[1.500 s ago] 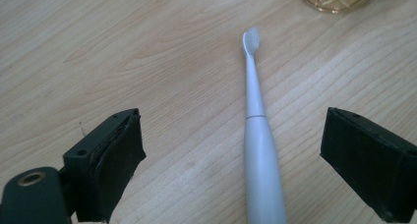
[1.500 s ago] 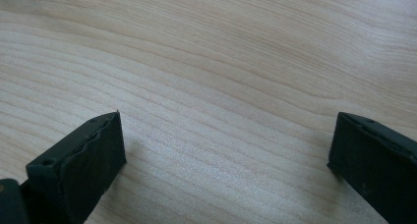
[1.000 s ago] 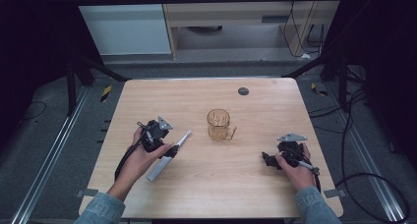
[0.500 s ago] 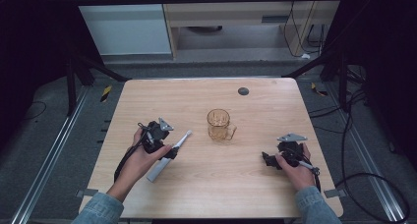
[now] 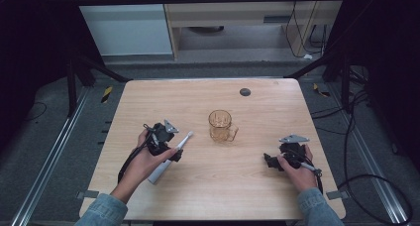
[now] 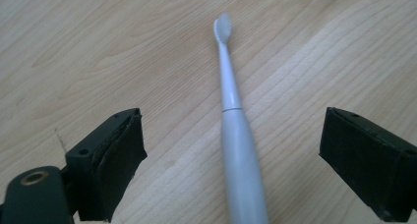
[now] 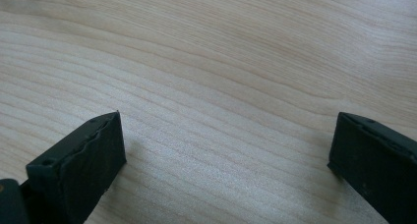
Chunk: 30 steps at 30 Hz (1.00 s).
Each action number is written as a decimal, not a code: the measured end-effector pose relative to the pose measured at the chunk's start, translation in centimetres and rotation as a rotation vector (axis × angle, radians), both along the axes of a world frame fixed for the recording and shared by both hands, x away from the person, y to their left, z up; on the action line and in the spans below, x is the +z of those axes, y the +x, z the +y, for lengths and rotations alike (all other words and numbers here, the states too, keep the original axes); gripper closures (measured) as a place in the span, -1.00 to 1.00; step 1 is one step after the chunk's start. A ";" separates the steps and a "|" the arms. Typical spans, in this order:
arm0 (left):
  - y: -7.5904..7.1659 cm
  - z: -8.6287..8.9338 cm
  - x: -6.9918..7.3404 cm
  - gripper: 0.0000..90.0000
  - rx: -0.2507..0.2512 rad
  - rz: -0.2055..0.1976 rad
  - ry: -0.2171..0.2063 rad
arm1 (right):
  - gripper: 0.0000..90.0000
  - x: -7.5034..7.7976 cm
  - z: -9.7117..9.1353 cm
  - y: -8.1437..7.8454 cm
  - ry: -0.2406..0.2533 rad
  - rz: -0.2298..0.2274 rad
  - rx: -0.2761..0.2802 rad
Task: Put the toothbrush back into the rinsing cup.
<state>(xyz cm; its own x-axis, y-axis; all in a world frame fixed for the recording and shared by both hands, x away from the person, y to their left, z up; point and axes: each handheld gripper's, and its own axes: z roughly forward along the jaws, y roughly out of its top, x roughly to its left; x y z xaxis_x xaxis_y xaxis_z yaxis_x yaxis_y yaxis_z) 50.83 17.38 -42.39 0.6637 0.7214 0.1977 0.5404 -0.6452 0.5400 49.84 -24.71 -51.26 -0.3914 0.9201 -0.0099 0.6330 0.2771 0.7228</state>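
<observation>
We are lined up on the toothbrush, grasp not yet made.

Our left gripper [image 6: 236, 150] straddles the toothbrush [image 6: 235, 135] lying flat on the table [image 5: 277, 186], jaws wide, pads clear of it; right gripper [image 7: 226, 160] waits wide over bare wood; lifting toward the cup [image 5: 221, 125] likely remains.

Honestly can't read any text, labels, brand names or numbers on anything in these shots.

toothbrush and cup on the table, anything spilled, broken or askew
Nothing stands out. The toothbrush lies flat and whole between the open left claw pads, untouched; the amber cup stands upright with no spill on the table.
</observation>
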 end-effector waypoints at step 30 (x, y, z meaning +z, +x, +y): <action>1.4 0.4 -3.1 0.02 0.010 0.198 0.047 | -0.99 0.0 0.0 -0.1 0.004 0.003 -0.007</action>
